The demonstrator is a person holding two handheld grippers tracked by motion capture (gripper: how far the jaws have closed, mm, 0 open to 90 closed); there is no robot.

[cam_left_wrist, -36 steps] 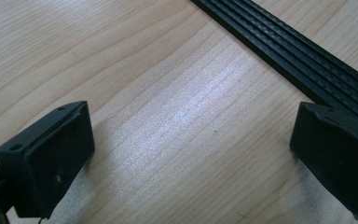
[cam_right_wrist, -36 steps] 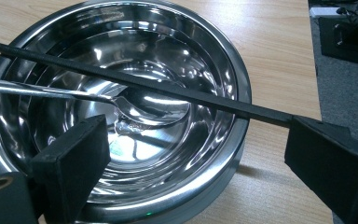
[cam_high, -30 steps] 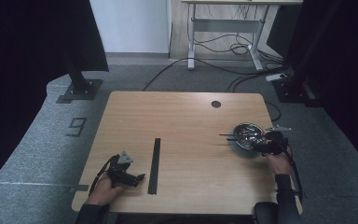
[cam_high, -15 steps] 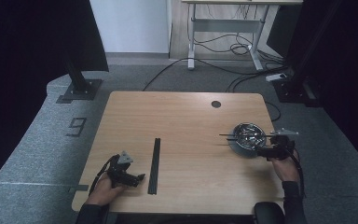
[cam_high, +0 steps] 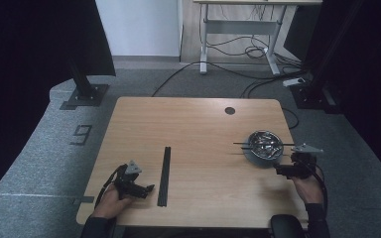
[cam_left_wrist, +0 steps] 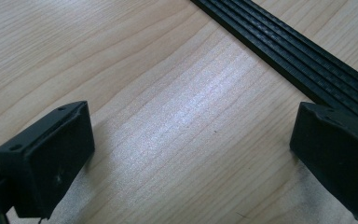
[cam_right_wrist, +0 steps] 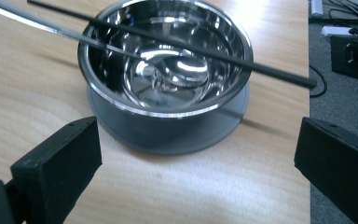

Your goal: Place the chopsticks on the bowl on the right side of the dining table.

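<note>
Steel bowl (cam_right_wrist: pixel 165 70) unlabelled, black chopstick (cam_right_wrist: pixel 177 44) across its rim.

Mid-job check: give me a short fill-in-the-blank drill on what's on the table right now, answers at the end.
1. The black chopsticks lie across the rim of the steel ____.
2. The bowl stands on a grey ____.
3. The right gripper has its jaws ____, with nothing between them.
4. The long black strip lies beside the ____ gripper.

Missing words: bowl; saucer; open; left
</note>
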